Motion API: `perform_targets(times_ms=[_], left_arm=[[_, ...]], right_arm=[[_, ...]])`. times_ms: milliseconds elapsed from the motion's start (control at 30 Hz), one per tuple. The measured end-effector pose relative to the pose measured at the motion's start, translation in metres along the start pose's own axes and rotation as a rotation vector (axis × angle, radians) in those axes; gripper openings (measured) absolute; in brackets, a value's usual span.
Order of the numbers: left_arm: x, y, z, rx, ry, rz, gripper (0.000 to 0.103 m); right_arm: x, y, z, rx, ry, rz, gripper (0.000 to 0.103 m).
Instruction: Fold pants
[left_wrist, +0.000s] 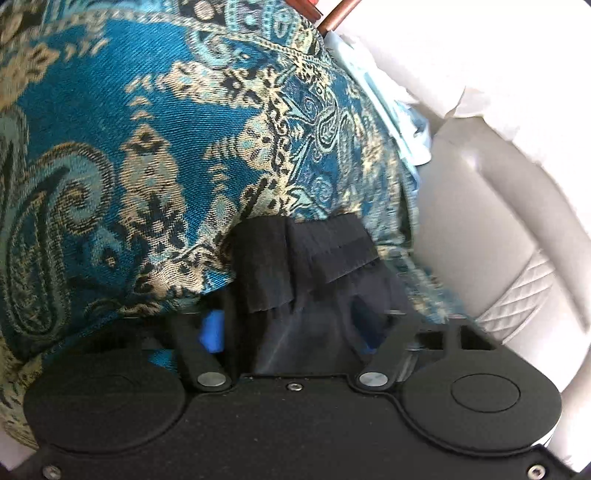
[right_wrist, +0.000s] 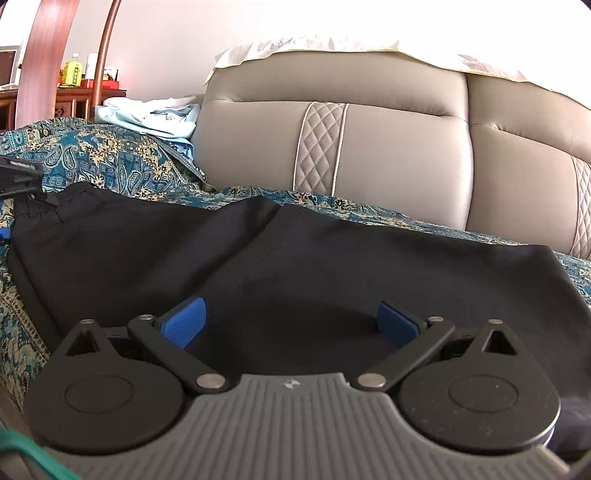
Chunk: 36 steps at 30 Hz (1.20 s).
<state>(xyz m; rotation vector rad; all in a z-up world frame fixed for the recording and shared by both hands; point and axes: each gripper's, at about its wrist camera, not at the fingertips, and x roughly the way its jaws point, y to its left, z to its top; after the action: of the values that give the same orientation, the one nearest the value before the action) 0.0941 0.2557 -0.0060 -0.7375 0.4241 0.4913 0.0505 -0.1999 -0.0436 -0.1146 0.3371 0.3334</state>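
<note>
We have the black pants (right_wrist: 295, 266) spread flat on the teal paisley throw (right_wrist: 110, 155) covering the grey sofa (right_wrist: 388, 155), filling the middle of the right wrist view, their long axis running from centre right to the bunched, ribbed end at the left edge. That end is what the coming fold turns on, and our left gripper (left_wrist: 291, 328) is the nearer one. In the left wrist view, at lower centre, its jaws stand narrow with a wad of that ribbed black cloth between the blue pads (left_wrist: 213, 330); whether they press on it firmly we cannot tell. Our right gripper (right_wrist: 291, 325) sits low over the cloth at bottom centre, jaws wide, fabric beneath them but nothing gripped. We judge the grasp nearly made and the fold itself not yet begun.
</note>
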Motion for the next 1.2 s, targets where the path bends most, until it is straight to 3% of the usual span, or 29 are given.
perform_targets(times_ms=[33, 100, 200, 333, 400, 500, 700, 800, 867, 933, 1000, 1100, 1200], left_arm=[[0.000, -0.002, -0.001, 0.016, -0.006, 0.024, 0.022], [-0.006, -0.009, -0.001, 0.016, -0.028, 0.018, 0.014], [-0.033, -0.031, 0.002, 0.129, -0.116, -0.045, 0.013], [-0.066, -0.083, 0.000, 0.302, -0.176, -0.178, 0.013], [-0.078, -0.120, -0.007, 0.366, -0.184, -0.259, 0.013], [-0.101, -0.179, -0.033, 0.474, -0.179, -0.390, 0.013], [-0.130, -0.289, -0.139, 0.717, -0.054, -0.625, 0.014], [-0.130, -0.322, -0.205, 0.824, 0.045, -0.650, 0.014], [-0.130, -0.333, -0.244, 0.897, 0.103, -0.640, 0.014], [-0.128, -0.339, -0.278, 0.963, 0.202, -0.662, 0.015], [-0.139, -0.337, -0.306, 1.045, 0.221, -0.674, 0.019], [-0.152, -0.333, -0.319, 1.141, 0.227, -0.712, 0.033], [-0.164, -0.315, -0.304, 1.129, 0.315, -0.806, 0.055]], right_arm=[[0.000, 0.000, 0.000, 0.003, 0.004, 0.003, 0.103], [0.001, -0.003, 0.003, 0.009, 0.020, 0.014, 0.103], [-0.001, -0.015, 0.016, 0.049, 0.086, 0.077, 0.103], [-0.019, -0.063, 0.031, 0.219, 0.070, 0.185, 0.103], [-0.022, -0.094, 0.039, 0.277, 0.085, 0.164, 0.103], [-0.029, -0.143, 0.044, 0.332, 0.083, 0.049, 0.103], [-0.064, -0.238, 0.029, 0.520, 0.006, -0.074, 0.103], [-0.081, -0.268, 0.012, 0.584, -0.056, -0.120, 0.103], [-0.087, -0.282, 0.003, 0.661, -0.050, -0.152, 0.103], [-0.090, -0.287, 0.001, 0.678, -0.089, -0.139, 0.103], [-0.091, -0.288, 0.002, 0.673, -0.114, -0.140, 0.103], [-0.083, -0.287, 0.005, 0.665, -0.116, -0.160, 0.103], [-0.083, -0.287, 0.007, 0.656, -0.130, -0.153, 0.103]])
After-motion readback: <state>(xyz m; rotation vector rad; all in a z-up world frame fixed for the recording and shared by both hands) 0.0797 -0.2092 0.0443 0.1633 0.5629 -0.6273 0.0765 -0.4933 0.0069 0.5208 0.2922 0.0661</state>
